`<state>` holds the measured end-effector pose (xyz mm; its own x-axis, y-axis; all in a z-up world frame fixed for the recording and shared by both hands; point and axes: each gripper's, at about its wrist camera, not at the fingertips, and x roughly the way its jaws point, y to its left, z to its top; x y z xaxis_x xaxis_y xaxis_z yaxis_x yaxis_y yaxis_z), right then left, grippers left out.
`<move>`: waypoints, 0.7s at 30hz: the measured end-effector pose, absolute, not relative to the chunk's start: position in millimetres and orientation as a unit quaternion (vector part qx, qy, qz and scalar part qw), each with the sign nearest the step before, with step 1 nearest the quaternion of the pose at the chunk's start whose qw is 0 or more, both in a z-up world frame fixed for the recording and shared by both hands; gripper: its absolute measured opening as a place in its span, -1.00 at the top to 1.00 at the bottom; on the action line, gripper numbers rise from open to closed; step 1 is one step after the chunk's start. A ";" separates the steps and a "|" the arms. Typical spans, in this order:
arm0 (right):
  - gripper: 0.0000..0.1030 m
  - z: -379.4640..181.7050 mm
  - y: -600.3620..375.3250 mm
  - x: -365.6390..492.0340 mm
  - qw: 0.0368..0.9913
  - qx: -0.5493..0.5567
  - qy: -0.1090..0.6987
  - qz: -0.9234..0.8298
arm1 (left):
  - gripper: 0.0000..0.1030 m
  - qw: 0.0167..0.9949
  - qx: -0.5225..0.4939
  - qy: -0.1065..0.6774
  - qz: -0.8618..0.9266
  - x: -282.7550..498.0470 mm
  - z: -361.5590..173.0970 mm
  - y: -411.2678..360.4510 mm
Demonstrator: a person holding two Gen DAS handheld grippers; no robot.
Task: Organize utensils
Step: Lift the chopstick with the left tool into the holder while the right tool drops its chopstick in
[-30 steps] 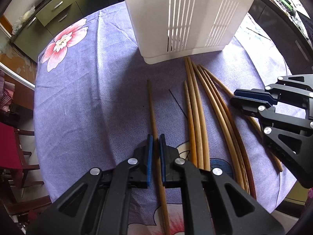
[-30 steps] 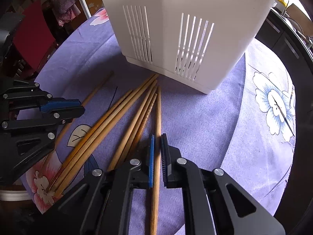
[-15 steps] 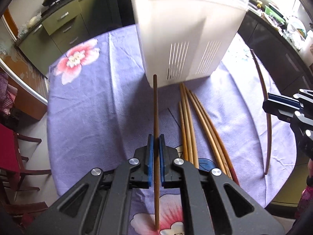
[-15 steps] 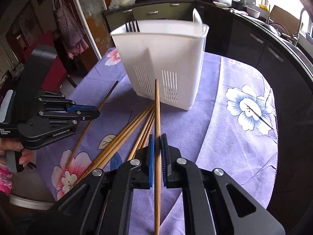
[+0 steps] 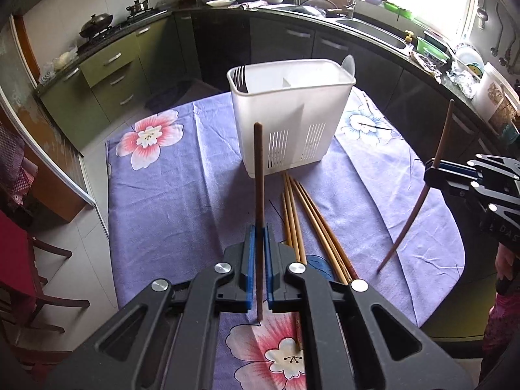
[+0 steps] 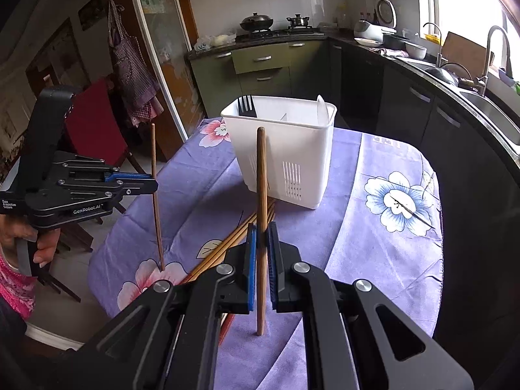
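each claw (image 5: 258, 237) (image 6: 261, 237) clamped on one upright chopstick (image 5: 259, 195) (image 6: 261, 195), white caddy (image 5: 289, 120) and loose chopsticks (image 5: 308, 221) ahead

Left wrist view is sitting behind the left tool (image 5: 258, 253), looking forward and down along its fingers, raised above the desk (image 5: 156, 214), facing the white caddy (image 5: 291, 117) and the kitchen counter with the sink beyond. Right wrist view is sitting behind the right tool (image 6: 261, 256), likewise raised, facing the same caddy (image 6: 286, 149) from further right, with the stove wall beyond. Both are sharing the caddy, the desk (image 6: 373, 237) and the loose chopsticks (image 5: 312, 221) (image 6: 234, 237). Each is catching the other tool at its edge: right tool (image 5: 435, 170) and left tool (image 6: 152, 183).
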<state>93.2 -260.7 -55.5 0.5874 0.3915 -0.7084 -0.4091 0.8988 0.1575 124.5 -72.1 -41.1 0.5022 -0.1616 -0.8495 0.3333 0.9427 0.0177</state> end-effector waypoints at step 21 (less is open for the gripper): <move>0.86 22.9 -250.5 109.6 0.916 -0.006 0.331 0.226 | 0.89 0.882 0.086 0.433 -0.166 132.0 24.9 -89.0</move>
<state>109.6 -250.5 22.9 0.6782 0.4110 -0.6092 -0.4185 0.8974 0.1396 132.0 -89.0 24.9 0.5704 -0.2187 -0.7917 0.3670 0.9302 0.0075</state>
